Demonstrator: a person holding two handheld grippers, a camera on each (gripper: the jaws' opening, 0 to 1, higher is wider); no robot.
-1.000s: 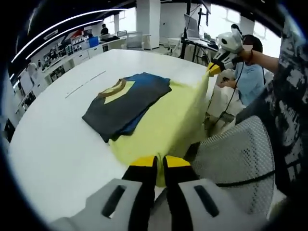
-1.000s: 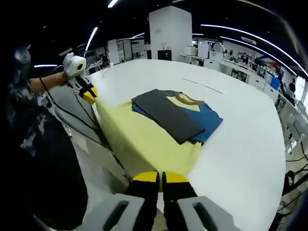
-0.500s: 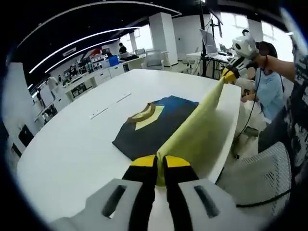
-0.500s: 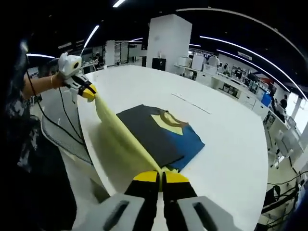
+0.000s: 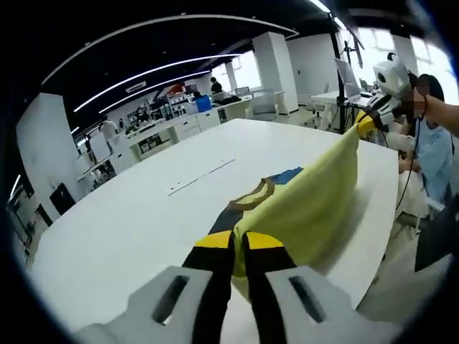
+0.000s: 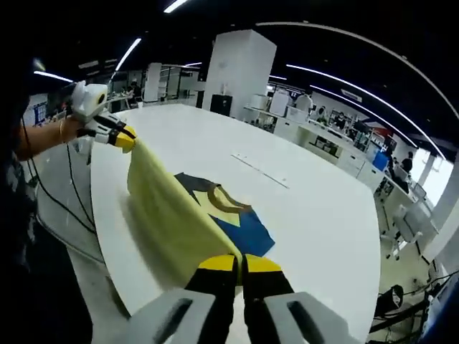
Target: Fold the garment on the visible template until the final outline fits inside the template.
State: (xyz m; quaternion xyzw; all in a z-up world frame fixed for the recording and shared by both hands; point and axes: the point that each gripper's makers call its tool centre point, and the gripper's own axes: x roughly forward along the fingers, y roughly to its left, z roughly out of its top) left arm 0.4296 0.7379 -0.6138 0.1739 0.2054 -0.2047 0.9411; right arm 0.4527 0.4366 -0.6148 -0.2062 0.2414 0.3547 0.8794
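Tabletop [image 5: 129, 229]: large, white, rounded edge, lying ahead of and below both sets of jaws; carries the garment.

Garment [image 6: 172, 222]: yellow body with a dark and blue part [image 6: 240, 229] and a tan neckband [image 6: 222, 199]; the yellow portion is lifted off the tabletop as a sheet strung between the two grippers, while the dark/blue part with the collar lies flat on the tabletop just beyond the lifted sheet; template outline not discernible under the cloth.

Left gripper [image 5: 238, 244]: jaws closed, pinching one end of the raised yellow hem right at the tips; the sheet runs away from them toward the right gripper.

Right gripper [image 6: 238, 266]: jaws likewise closed on the opposite end of the same hem; in the left gripper view it appears far ahead and to the right [image 5: 366, 123], cloth taut up to it.

Handling judgement: light, soft, limp fabric; sags in the middle between grips, so will drape and crease wherever tension drops; not slippery-looking, not fragile; the edge is thin, so a pinch at the hem corners holds best; keep both ends level and spread while laying the sheet over the flat part, else the fold line skews.
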